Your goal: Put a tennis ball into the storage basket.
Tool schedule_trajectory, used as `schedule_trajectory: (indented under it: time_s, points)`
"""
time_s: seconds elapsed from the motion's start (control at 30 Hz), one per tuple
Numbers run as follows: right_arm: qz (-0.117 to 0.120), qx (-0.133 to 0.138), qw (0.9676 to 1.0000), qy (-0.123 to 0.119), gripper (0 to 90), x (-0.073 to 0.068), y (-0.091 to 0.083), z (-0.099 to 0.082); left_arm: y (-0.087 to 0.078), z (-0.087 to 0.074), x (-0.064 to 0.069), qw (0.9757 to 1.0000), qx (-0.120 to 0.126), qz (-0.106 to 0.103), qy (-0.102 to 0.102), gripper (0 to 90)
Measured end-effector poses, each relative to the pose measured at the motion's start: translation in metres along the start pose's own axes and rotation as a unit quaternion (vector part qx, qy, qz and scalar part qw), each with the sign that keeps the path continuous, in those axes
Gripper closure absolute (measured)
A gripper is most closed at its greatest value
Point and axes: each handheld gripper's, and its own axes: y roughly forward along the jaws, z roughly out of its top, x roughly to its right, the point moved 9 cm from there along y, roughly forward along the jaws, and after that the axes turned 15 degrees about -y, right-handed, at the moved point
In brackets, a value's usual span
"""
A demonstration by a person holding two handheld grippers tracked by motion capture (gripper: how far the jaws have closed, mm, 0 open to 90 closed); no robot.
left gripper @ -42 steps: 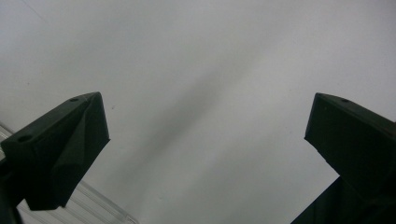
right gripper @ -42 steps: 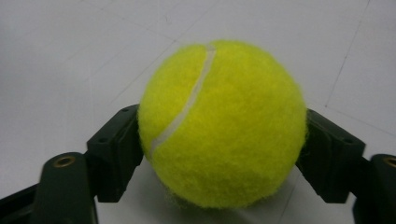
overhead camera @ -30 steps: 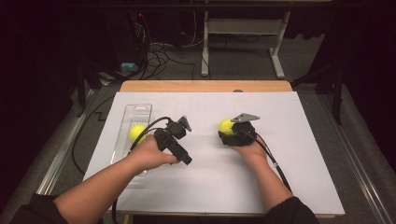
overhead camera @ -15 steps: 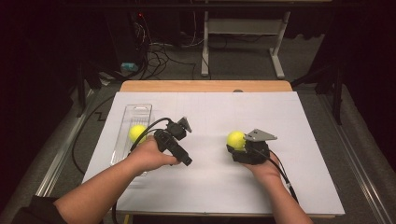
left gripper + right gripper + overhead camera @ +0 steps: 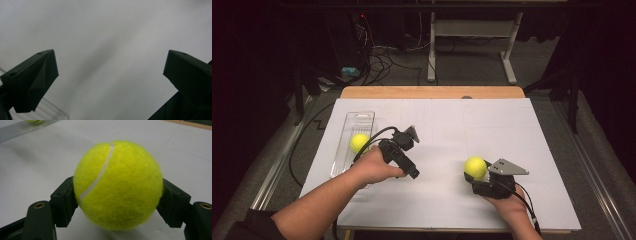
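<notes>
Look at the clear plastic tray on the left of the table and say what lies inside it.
One yellow tennis ball lies inside the clear tray, about halfway along. The tray's near end is covered by the left hand, so what lies there cannot be seen.
</notes>
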Motion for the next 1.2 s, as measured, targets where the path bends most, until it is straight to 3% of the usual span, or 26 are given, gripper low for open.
schedule_trajectory:
  time_s: [0.27,0.7,1.0,1.2]
  points:
    - [0.013,0.008,0.9998,-0.013,26.9,-0.014,-0.003,0.003,-0.01,0.005,0.011,0.9999,0.011,-0.001,0.01,0.3]
    - [0.042,0.029,0.9982,-0.033,27.0,-0.045,0.011,0.019,-0.024,0.014,0.038,0.9992,0.017,-0.013,0.035,0.4]
    - [0.058,0.038,0.9966,-0.044,27.0,-0.063,0.019,0.025,-0.019,0.02,0.055,0.9986,0.009,-0.017,0.05,0.4]
    - [0.067,0.045,0.9956,-0.047,27.0,-0.071,0.021,0.029,-0.012,0.023,0.069,0.998,0.005,-0.034,0.054,0.5]
